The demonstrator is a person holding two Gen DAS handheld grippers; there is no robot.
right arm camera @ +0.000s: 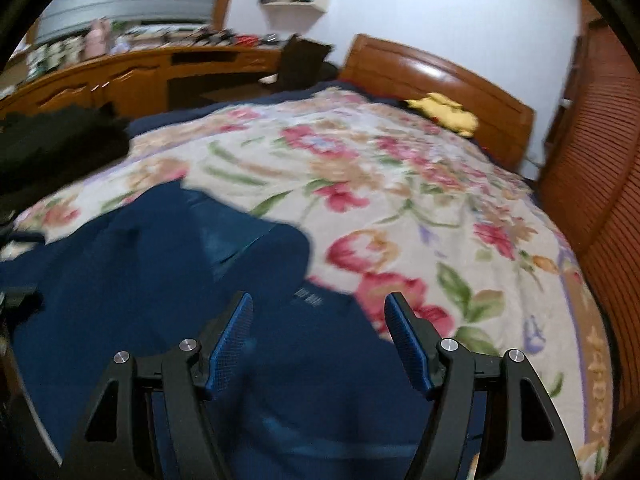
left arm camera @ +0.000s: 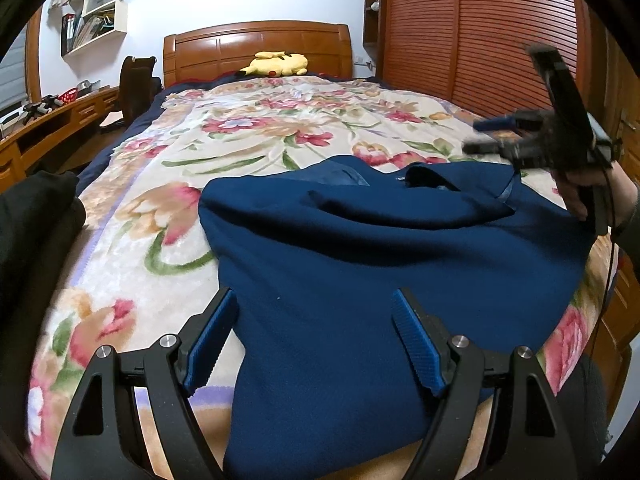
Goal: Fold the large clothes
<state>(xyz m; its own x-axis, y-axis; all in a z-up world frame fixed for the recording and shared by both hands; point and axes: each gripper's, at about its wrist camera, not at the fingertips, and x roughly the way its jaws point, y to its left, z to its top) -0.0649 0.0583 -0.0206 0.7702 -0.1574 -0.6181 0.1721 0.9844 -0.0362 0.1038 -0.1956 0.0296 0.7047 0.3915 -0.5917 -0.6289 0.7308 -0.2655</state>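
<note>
A large navy blue garment (left arm camera: pixel 360 240) lies spread and partly folded on the floral blanket (left arm camera: pixel 248 136) of a bed. My left gripper (left arm camera: pixel 314 294) hovers open over the garment's near part, with nothing pinched between its blue pads. In the left wrist view my right gripper (left arm camera: pixel 474 136) is blurred at the right, held by a hand above the garment's far right corner. In the right wrist view the right gripper (right arm camera: pixel 320 300) stands open over the blue garment (right arm camera: pixel 140 280), near its edge and small printed label, with no cloth held between the pads.
A dark pile of clothes (left arm camera: pixel 36 208) sits at the bed's left edge. A yellow plush toy (left arm camera: pixel 276 64) lies by the wooden headboard (left arm camera: pixel 256 40). A wooden desk (left arm camera: pixel 60 120) runs along the left, and a slatted wardrobe (left arm camera: pixel 480 32) stands at the right.
</note>
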